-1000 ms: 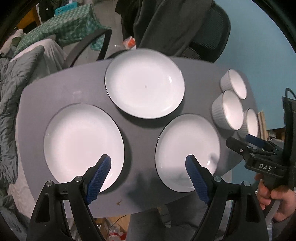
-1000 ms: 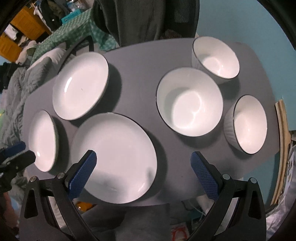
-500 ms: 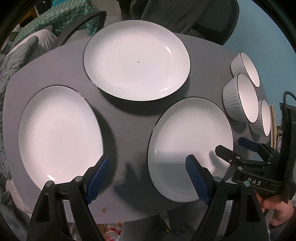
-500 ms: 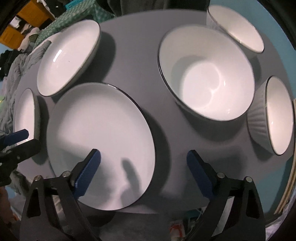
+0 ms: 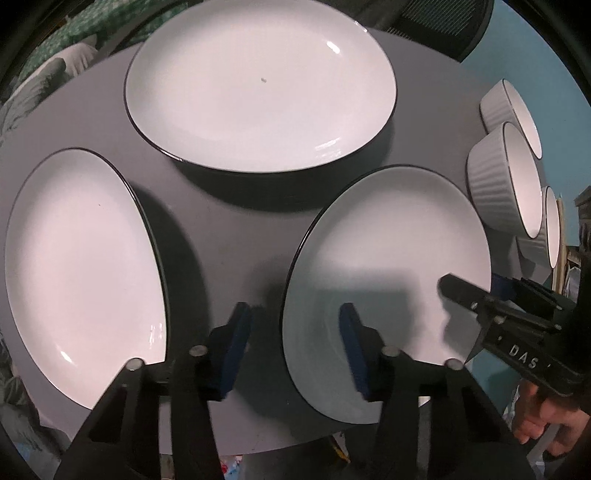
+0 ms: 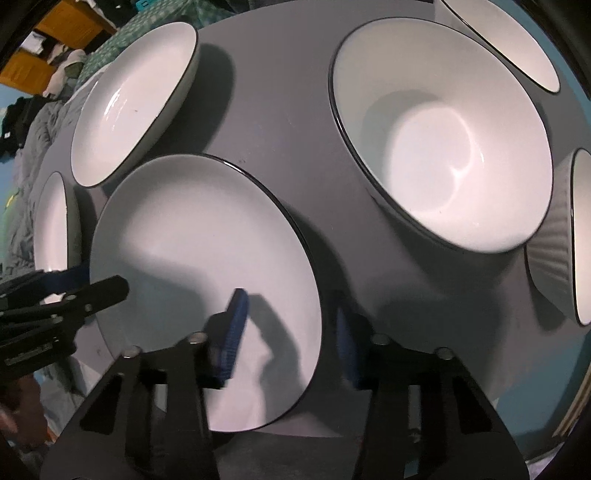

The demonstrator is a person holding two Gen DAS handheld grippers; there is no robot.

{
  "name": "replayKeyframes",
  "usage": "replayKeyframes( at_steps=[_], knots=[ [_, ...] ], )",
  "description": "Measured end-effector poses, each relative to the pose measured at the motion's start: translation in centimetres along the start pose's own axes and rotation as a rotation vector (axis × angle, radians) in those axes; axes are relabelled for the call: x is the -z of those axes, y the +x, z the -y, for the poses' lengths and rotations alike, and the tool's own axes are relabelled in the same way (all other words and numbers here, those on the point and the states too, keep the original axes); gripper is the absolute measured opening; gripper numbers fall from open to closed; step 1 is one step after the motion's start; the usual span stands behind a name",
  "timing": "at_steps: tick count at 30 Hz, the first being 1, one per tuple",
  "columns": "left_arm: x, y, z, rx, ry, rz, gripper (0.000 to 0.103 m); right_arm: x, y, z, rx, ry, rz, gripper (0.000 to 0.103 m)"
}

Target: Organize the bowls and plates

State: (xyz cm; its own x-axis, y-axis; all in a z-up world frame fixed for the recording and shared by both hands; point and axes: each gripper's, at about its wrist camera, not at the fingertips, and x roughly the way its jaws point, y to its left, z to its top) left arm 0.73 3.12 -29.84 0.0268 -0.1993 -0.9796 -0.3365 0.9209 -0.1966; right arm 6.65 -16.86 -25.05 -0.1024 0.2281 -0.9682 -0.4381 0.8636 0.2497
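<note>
Three white plates with dark rims lie on the grey table (image 5: pixel 221 229): a near plate (image 5: pixel 391 266), a left plate (image 5: pixel 77 266) and a far plate (image 5: pixel 258 85). My left gripper (image 5: pixel 293 343) is open and straddles the near plate's left rim. My right gripper (image 6: pixel 291 336) is open and straddles the same plate's (image 6: pixel 199 258) right rim. Each gripper shows in the other's view: the right one (image 5: pixel 476 295) and the left one (image 6: pixel 81 288). Three white bowls (image 5: pixel 506 181) stand at the right; a large one (image 6: pixel 443 147) is nearest the right gripper.
A ribbed bowl (image 6: pixel 565 240) sits at the table's right edge and another bowl (image 6: pixel 509 40) behind it. A dark chair (image 5: pixel 443 26) stands behind the table. Bedding (image 6: pixel 33 147) lies to the left. The table's front edge is just below both grippers.
Both grippers have moved down and forward to the near plate and their jaws have narrowed around its opposite rims. The plates and bowls have not moved.
</note>
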Motion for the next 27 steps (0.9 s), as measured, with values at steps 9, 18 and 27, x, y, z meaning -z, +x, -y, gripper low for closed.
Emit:
replayKeyframes(
  at_steps=[9, 18, 27],
  knots=[
    [-0.2, 0.5, -2.4, 0.043, -0.027, -0.021, 0.024, 0.9, -1.7, 1.9, -0.022, -0.009, -0.006, 0.027],
    [0.1, 0.3, -5.2, 0.108, -0.061, -0.006, 0.024, 3.5, -2.4, 6.8, -0.054, 0.014, -0.042, 0.027],
    [0.6, 0.1, -6.0, 0.103, -0.042, -0.010, 0.018, 5.8, -3.8, 9.6, -0.066, 0.038, -0.077, 0.021]
  ],
)
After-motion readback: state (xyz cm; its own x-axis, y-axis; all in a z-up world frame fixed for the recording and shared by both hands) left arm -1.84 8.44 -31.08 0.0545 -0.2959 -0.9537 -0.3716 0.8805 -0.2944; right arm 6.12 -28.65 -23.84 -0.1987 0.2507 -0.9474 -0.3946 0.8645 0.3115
